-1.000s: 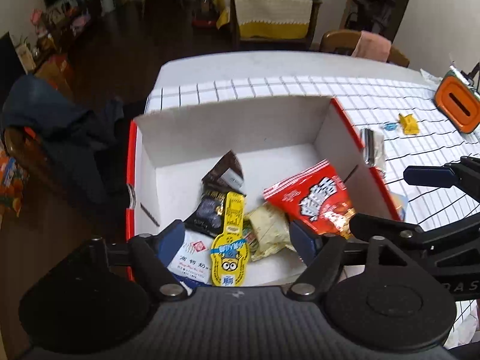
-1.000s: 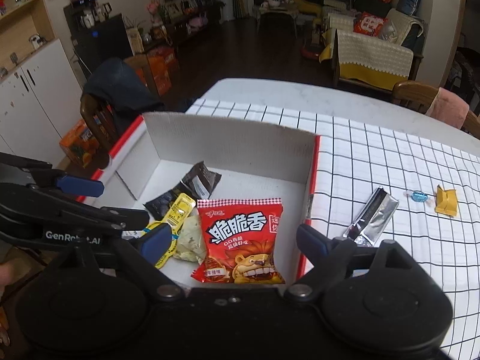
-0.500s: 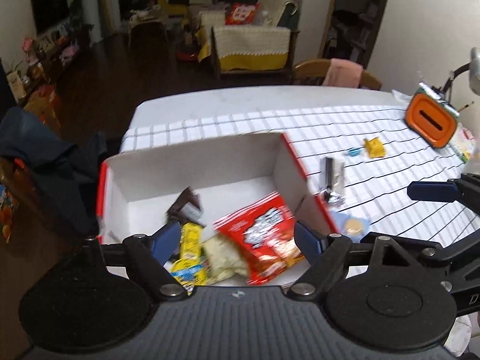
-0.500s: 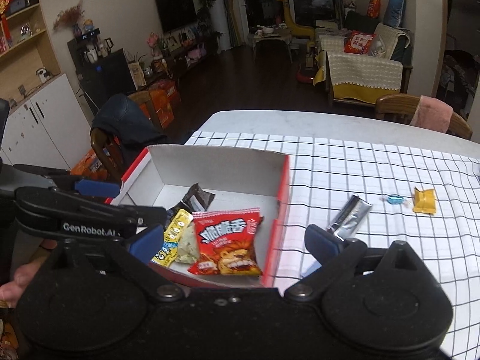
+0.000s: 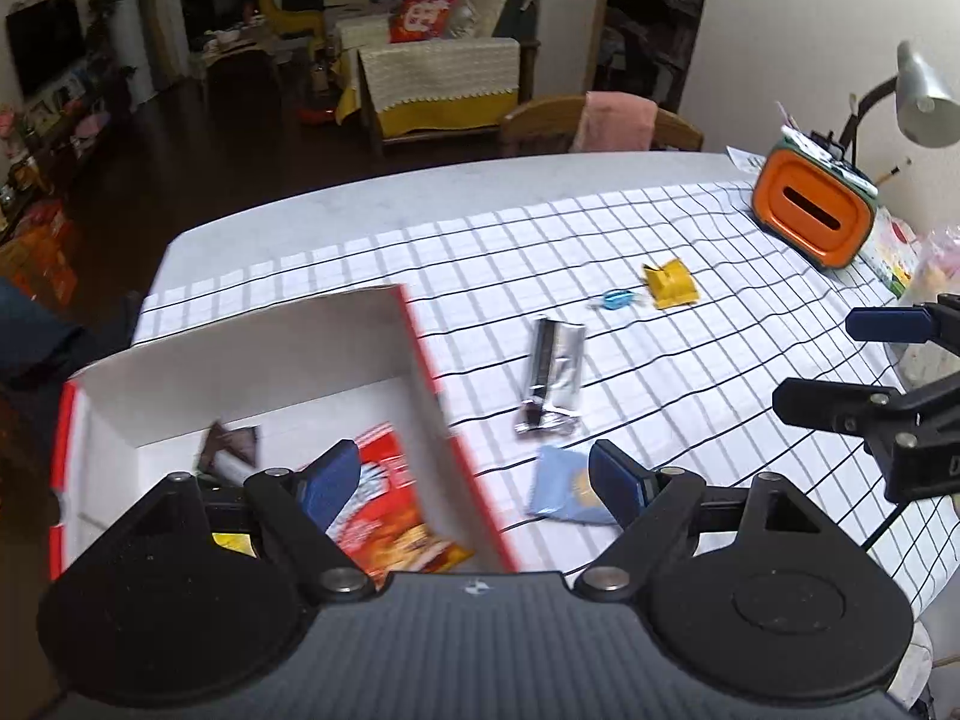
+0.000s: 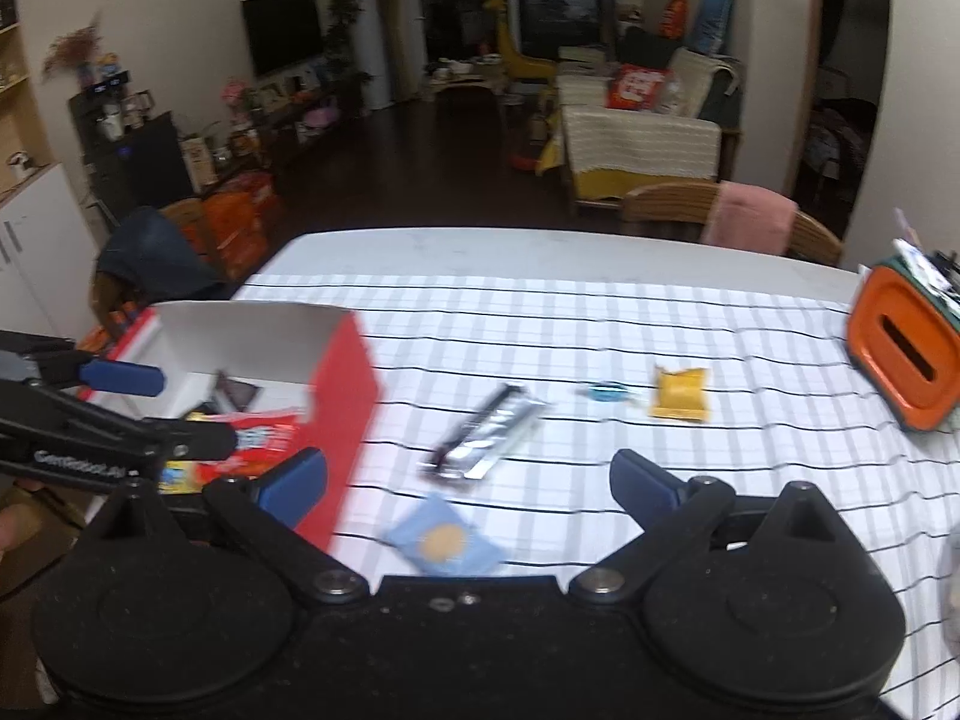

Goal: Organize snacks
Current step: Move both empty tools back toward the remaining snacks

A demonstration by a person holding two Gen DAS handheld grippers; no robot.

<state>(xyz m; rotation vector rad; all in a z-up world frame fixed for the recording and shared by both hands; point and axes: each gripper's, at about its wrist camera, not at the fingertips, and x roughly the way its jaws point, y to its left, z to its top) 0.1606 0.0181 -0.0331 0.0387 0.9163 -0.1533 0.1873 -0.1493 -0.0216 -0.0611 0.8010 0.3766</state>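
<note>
Both wrist views have swung off the box (image 5: 240,360) toward the checked tablecloth (image 5: 690,324), so the hunt for the next snack is on. Box now sits at 9 o'clock, red bag (image 5: 390,516) still inside. Loose at 12 o'clock: silver wrapper (image 6: 486,438), blue packet (image 6: 444,540), yellow packet (image 6: 681,393), blue candy (image 6: 603,390). Left gripper (image 5: 474,474) and right gripper (image 6: 468,474): both wide open, empty. Blue packet is likely next.

Home: sofa (image 6: 642,138), television (image 6: 281,30), dining table (image 6: 540,252)
</note>
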